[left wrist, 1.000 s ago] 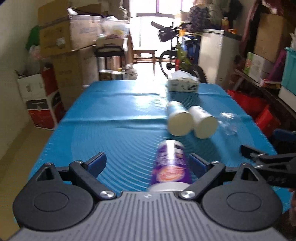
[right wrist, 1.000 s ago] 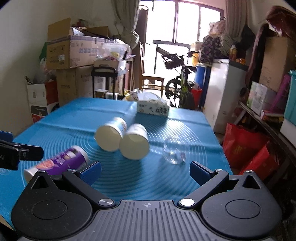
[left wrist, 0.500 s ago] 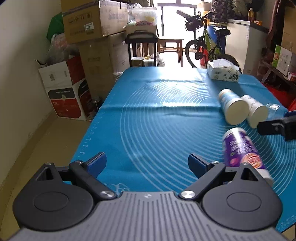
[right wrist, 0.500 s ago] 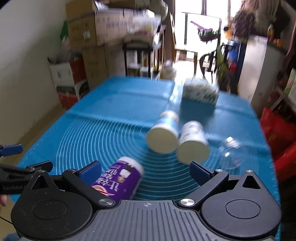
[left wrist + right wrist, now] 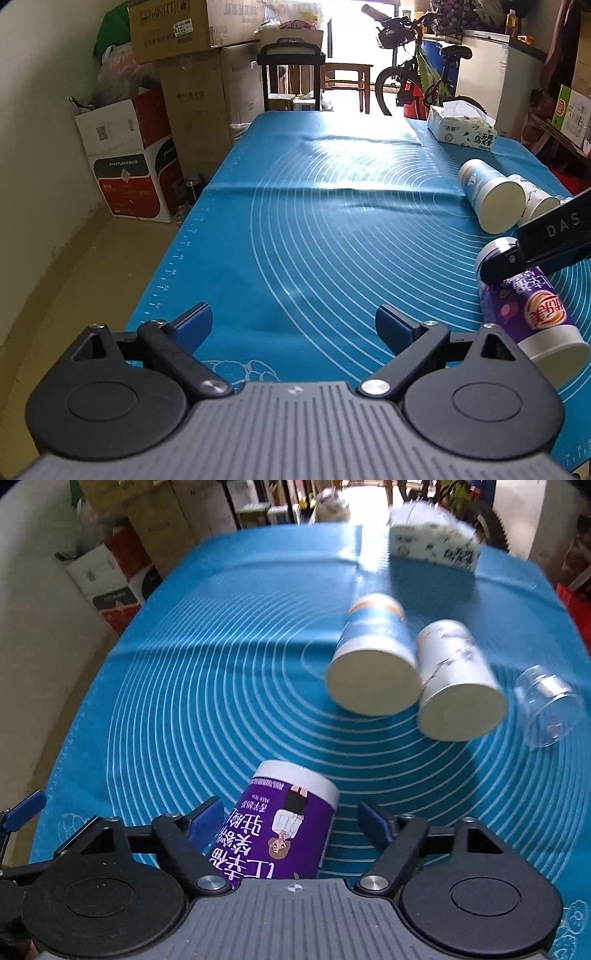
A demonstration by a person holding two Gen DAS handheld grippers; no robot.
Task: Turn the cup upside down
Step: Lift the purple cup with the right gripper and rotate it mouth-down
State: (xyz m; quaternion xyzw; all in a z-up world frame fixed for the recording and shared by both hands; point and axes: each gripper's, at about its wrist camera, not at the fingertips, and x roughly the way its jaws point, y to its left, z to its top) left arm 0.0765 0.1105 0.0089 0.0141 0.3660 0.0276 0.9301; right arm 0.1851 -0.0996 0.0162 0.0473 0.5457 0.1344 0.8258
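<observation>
A purple paper cup point(image 5: 284, 827) lies on its side on the blue mat point(image 5: 207, 686), between the open fingers of my right gripper point(image 5: 291, 819), nearer the left finger. It also shows at the right of the left wrist view point(image 5: 528, 306), with a finger of the right gripper point(image 5: 546, 240) over it. My left gripper point(image 5: 293, 321) is open and empty above the mat's near left part. Two more paper cups, one blue point(image 5: 376, 657) and one white point(image 5: 458, 686), and a clear cup point(image 5: 546, 709) lie on their sides farther back.
A tissue box point(image 5: 461, 127) stands at the mat's far right. Cardboard boxes point(image 5: 129, 155) are stacked on the floor to the left of the table. A bicycle point(image 5: 413, 66) and a stool point(image 5: 291, 70) stand beyond the far edge.
My right gripper has moved down and in over the purple cup, which now lies between its fingers. My left gripper has swung left, away from the cup.
</observation>
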